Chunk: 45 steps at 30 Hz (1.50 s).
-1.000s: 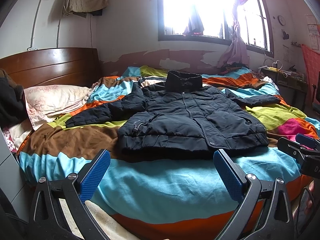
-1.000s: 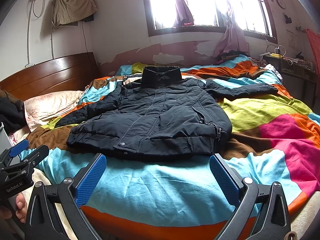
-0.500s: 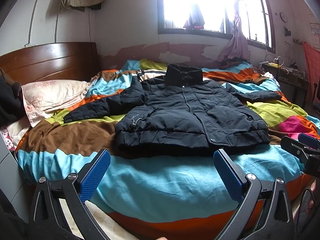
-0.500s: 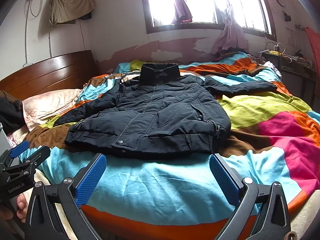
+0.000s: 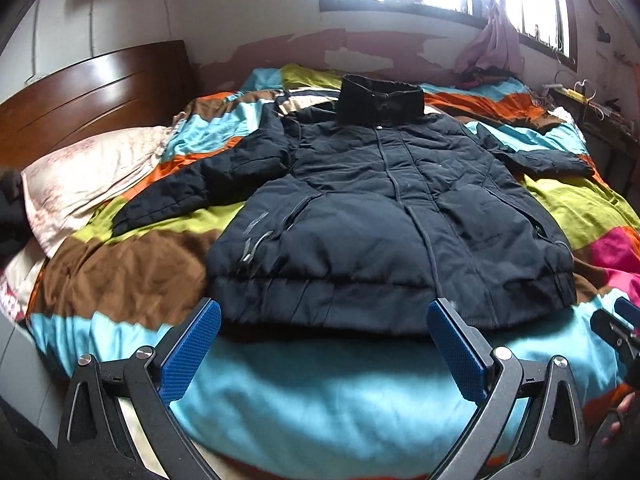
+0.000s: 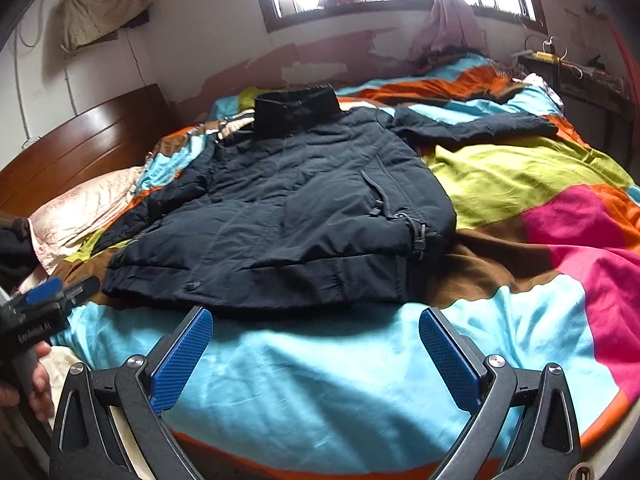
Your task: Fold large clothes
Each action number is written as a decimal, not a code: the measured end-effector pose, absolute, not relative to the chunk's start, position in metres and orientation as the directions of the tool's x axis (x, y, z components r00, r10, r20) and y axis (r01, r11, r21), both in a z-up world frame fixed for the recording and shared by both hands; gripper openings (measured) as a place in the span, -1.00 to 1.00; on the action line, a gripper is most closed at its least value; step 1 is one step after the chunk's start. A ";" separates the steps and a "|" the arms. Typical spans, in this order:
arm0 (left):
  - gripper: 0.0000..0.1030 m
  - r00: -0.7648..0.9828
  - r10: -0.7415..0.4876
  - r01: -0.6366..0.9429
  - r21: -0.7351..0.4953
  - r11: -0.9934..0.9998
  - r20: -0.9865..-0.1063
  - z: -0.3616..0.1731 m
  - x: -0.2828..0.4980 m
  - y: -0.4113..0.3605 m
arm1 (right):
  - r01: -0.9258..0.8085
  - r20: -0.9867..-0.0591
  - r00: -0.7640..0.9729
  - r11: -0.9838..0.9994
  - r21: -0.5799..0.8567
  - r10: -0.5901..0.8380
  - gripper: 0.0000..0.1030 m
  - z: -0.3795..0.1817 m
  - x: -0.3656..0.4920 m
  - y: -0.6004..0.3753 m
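The dark navy padded jacket [image 5: 384, 220] lies flat, unfolded, on the bed [image 5: 320, 384]. Left gripper [image 5: 324, 344] and right gripper [image 6: 316, 344] fingers are spread apart, empty. Grip the hem corners evenly; its padding probably resists creasing.

Left wrist cam sits low at the foot edge of the bed [image 5: 304, 396], looking fwd btwn its own spread blue pads [image 5: 192, 350] straight up the jacket [image 5: 384, 216] toward the collar, window wall behind; hem lies just past the pad tips. Right wrist cam has the same low foot-edge spot but further to the right, so the jacket [image 6: 280, 208] sits left of centre and more quilt shows on the right. Both views share jacket, pillow [image 5: 84, 184], headboard [image 6: 80, 140] and window, and each catches the other gripper at its frame edge: right gripper [image 5: 620, 326], left gripper [image 6: 48, 296].
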<state>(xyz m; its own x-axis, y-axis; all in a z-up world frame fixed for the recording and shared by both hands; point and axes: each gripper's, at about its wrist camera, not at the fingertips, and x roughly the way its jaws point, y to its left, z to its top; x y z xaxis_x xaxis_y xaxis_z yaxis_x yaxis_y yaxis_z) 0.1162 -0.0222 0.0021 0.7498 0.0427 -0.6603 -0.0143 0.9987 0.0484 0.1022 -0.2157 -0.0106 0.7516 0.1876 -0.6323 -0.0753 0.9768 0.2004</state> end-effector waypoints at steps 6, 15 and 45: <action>0.96 0.722 -0.004 0.050 0.046 0.998 -0.692 0.013 0.192 -0.049 | -0.069 -0.645 0.737 0.972 0.227 0.203 1.00 -0.005 0.154 -0.260; 0.96 0.720 -0.100 0.177 0.042 0.983 -0.686 0.014 0.385 -0.143 | 0.130 -0.636 0.772 0.982 0.133 -0.016 1.00 0.018 0.296 -0.399; 0.98 0.573 -0.196 0.237 -0.069 0.969 -0.796 -0.107 0.577 -0.243 | 0.568 -0.658 0.735 0.680 0.463 -0.166 -0.61 -0.036 0.502 -0.627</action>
<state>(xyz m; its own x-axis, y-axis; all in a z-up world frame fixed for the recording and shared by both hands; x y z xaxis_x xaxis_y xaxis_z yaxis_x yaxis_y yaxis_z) 0.5767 -0.2432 -0.1070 0.5727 -0.1964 -0.7959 0.2367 0.9691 -0.0688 0.5023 -0.6271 -0.0357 0.7346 -0.1664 -0.6578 0.5683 0.6805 0.4626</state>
